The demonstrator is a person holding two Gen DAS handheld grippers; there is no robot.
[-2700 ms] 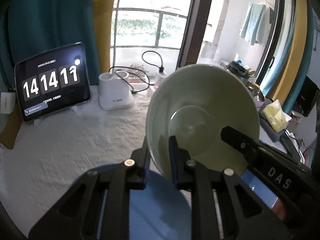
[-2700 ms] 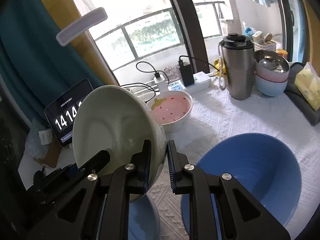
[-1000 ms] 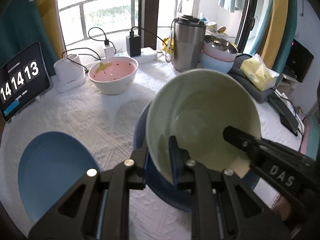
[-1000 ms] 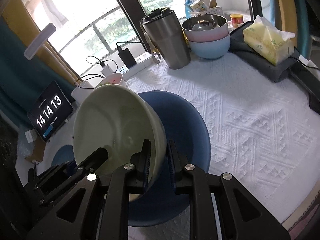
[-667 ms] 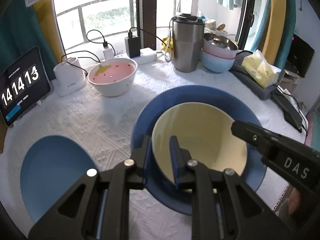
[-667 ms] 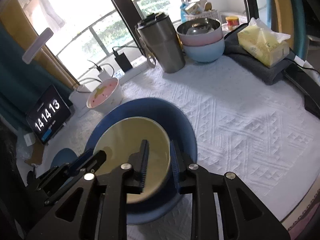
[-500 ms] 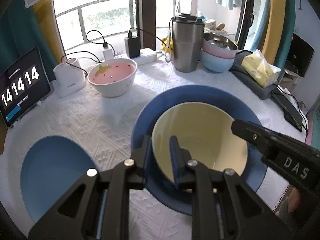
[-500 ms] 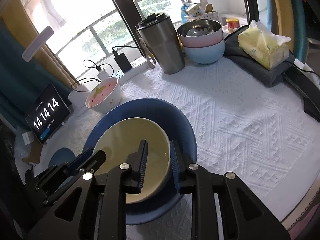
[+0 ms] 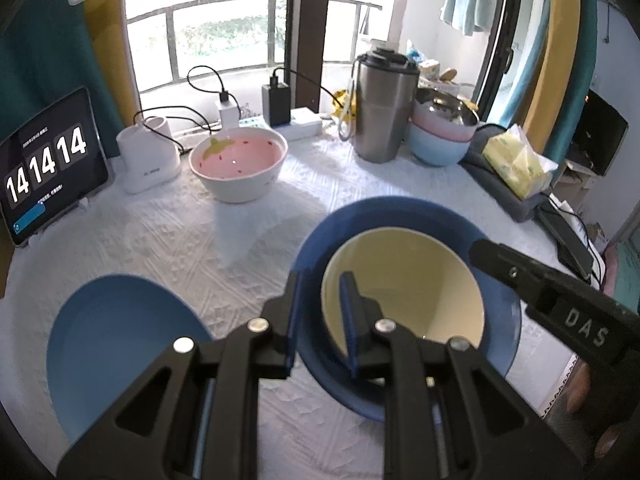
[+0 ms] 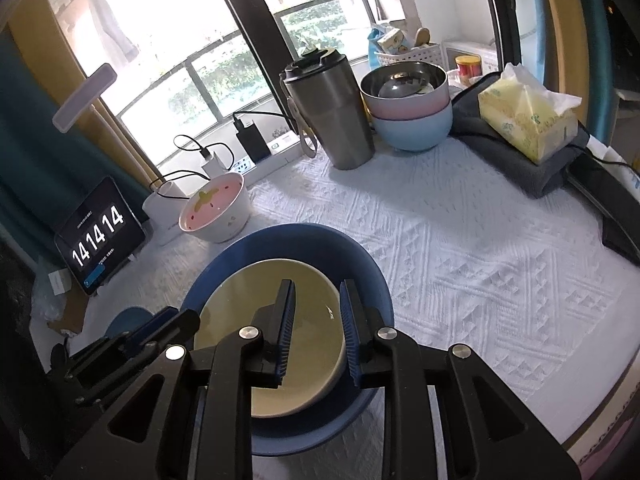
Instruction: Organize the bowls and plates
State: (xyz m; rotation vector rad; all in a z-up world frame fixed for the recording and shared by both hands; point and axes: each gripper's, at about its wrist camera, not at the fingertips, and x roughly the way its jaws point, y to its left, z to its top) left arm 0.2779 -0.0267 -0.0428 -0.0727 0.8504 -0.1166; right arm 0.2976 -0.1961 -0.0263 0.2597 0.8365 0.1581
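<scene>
White-clothed counter (image 9: 248, 248) under large blue bowl (image 9: 320, 248), blue plate (image 9: 120, 332), pink bowl (image 9: 238, 165), steel tumbler (image 9: 382, 114), tablet (image 9: 48, 164).

glossy cream bowl (image 9: 404, 280), brushed-metal tumbler (image 9: 382, 110), textured (woven) tablecloth (image 10: 480, 248)

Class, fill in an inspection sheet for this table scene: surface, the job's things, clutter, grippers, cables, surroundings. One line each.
Surface: white textured tablecloth, no spills seen.
Job's things: cream bowl nested in large blue bowl; small blue bowl apart; pink bowl behind; stacked bowls at back.
Clutter: steel tumbler, tissue pack, tablet clock.
Grippers: left gripper and right gripper both open, straddling the cream bowl's rim.
Cables: charger leads by the window.
Surroundings: window railing, curtains.
</scene>
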